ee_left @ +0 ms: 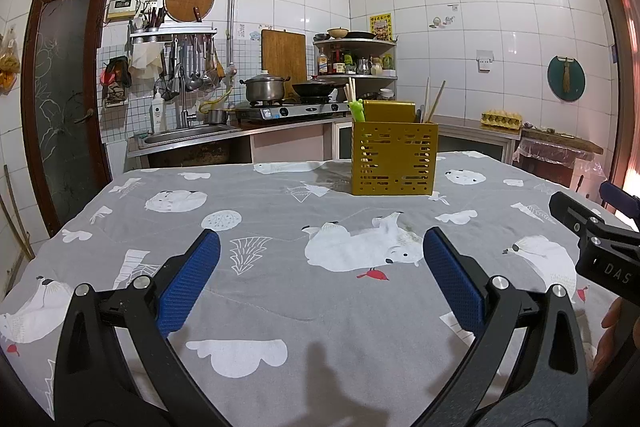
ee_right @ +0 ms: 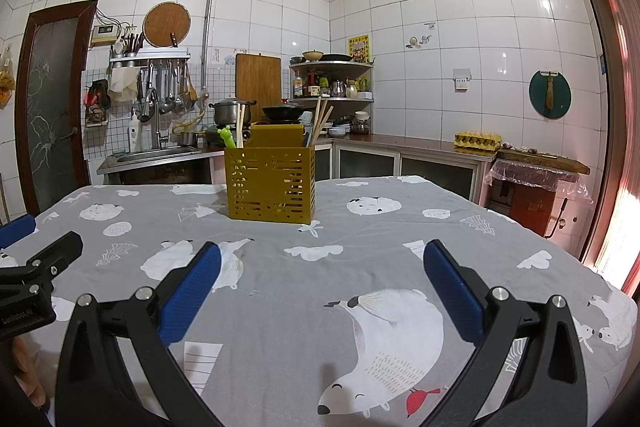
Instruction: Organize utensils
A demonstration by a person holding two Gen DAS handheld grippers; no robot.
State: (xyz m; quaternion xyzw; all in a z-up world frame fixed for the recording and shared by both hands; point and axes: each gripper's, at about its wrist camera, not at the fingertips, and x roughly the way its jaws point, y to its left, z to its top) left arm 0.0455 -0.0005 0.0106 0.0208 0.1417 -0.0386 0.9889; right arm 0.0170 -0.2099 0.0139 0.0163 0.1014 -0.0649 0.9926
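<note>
My left gripper [ee_left: 322, 255] and right gripper [ee_right: 322, 267] hover low over the worktop [ee_left: 280, 299], fingers spread wide and holding nothing. The yellow perforated utensil holder [ee_left: 394, 159] stands upright toward the far edge of the worktop, well ahead of both, with chopsticks [ee_left: 434, 103] and a green utensil [ee_left: 357, 111] upright in it.

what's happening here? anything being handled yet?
Nothing is held. Both the left gripper and right gripper hover open and empty over the bear-print tablecloth. The yellow utensil holder stands upright ahead with chopsticks and a green utensil in it. No loose utensils show on the cloth.
</note>
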